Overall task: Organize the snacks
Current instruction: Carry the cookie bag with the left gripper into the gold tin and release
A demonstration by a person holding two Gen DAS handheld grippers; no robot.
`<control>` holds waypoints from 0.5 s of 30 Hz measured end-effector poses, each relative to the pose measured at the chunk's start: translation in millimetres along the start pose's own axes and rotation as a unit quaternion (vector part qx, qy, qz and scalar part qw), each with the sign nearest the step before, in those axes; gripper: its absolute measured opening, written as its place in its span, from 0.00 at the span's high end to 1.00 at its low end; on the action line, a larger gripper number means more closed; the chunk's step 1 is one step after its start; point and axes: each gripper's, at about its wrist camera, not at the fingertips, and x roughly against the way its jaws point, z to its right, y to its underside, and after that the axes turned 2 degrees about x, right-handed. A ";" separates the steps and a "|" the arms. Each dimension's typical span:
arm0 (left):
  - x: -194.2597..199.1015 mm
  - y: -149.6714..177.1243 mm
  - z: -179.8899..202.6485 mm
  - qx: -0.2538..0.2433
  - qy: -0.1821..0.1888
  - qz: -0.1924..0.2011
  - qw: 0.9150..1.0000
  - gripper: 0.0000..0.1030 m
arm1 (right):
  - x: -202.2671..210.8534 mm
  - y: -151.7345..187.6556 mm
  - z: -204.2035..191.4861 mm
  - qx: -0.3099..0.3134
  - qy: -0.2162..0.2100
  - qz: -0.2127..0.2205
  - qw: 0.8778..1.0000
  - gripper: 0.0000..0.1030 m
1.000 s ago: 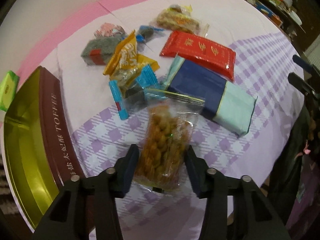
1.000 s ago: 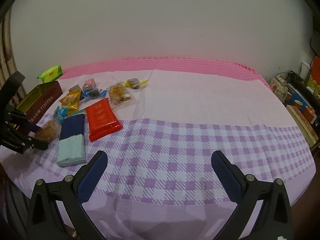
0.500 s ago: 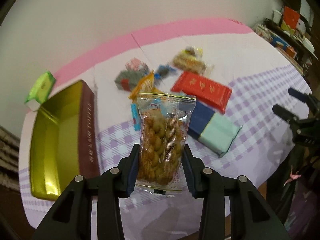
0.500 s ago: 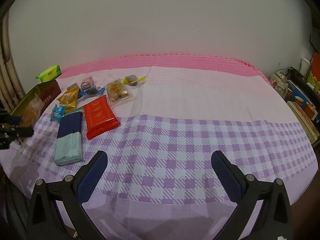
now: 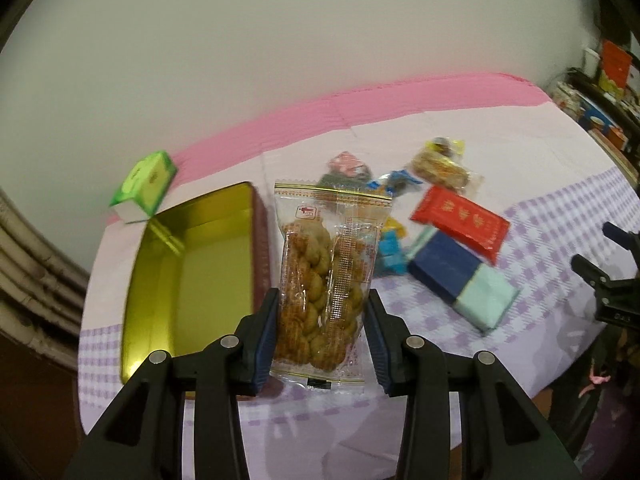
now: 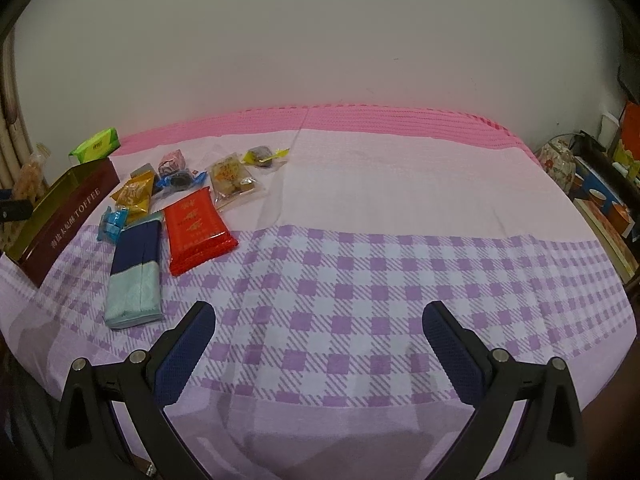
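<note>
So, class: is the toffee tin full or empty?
Empty: the open toffee tin shows only its bare gold inside; the twist snack packet is outside it.

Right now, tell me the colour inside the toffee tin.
Shiny gold-yellow inside the toffee tin; clearest in the left wrist view.
</note>
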 end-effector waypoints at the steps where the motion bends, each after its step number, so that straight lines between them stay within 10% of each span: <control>1: -0.2 -0.3 -4.2 0.003 -0.005 0.000 1.000 0.60 | -0.9 0.0 -0.2 0.000 0.000 -0.001 1.000 0.00; 15: -72.3 -21.6 -128.3 0.105 -0.070 -0.067 0.990 0.59 | -4.2 1.3 -2.5 0.007 0.004 -0.006 1.000 0.00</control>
